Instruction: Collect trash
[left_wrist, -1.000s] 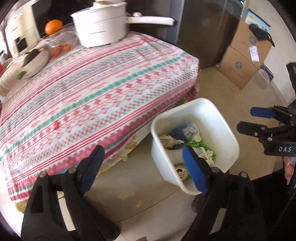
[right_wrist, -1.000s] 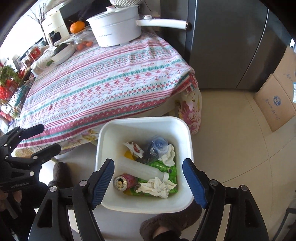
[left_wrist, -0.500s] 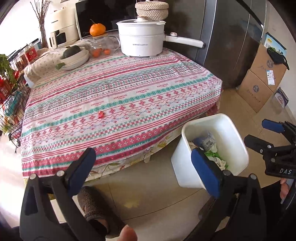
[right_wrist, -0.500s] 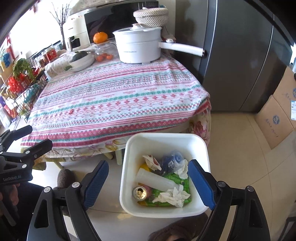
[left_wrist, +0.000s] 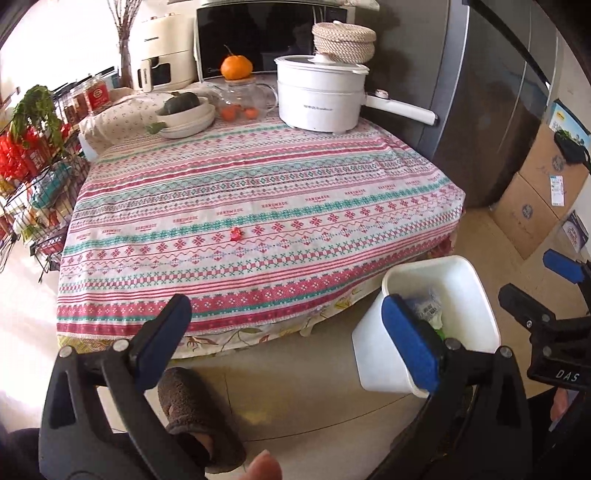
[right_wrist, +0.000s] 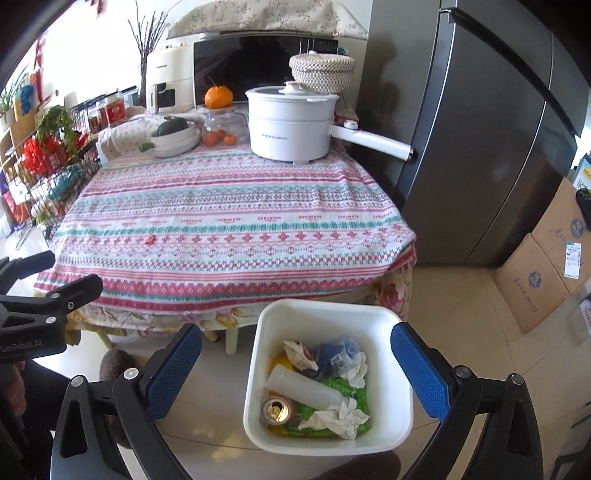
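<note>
One small red scrap (left_wrist: 235, 233) lies alone on the striped tablecloth (left_wrist: 258, 206) in the left wrist view, near the middle of the surface's front half and well beyond the left tongs (left_wrist: 284, 343), whose two blue-padded fingers stand wide apart with nothing between them. One white bin (left_wrist: 476, 310) stands on the floor just off the cloth's near right corner, partly behind the right-hand pad; the right tongs (left_wrist: 532, 280) hang beside it at the frame's right edge. At the back of the surface sit one white electric pot (left_wrist: 319, 99), one stack of bowls (left_wrist: 186, 116) and one glass jar (left_wrist: 243, 99) topped by an orange. The stretch of cloth from the scrap to the near edge is bare. In the right wrist view, the right tongs (right_wrist: 295, 373) are likewise spread wide and empty, held above the bin (right_wrist: 328, 441), which holds one can (right_wrist: 275, 410), one pale plastic bottle (right_wrist: 303, 386), one green wrapper, two crumpled tissues and a dark blue item. The scrap (right_wrist: 149, 239) lies far to the left on the cloth, close to its near left edge, and the left tongs (right_wrist: 55, 273) show at the left border. A dark refrigerator (right_wrist: 480, 147) stands to the right of the surface.
</note>
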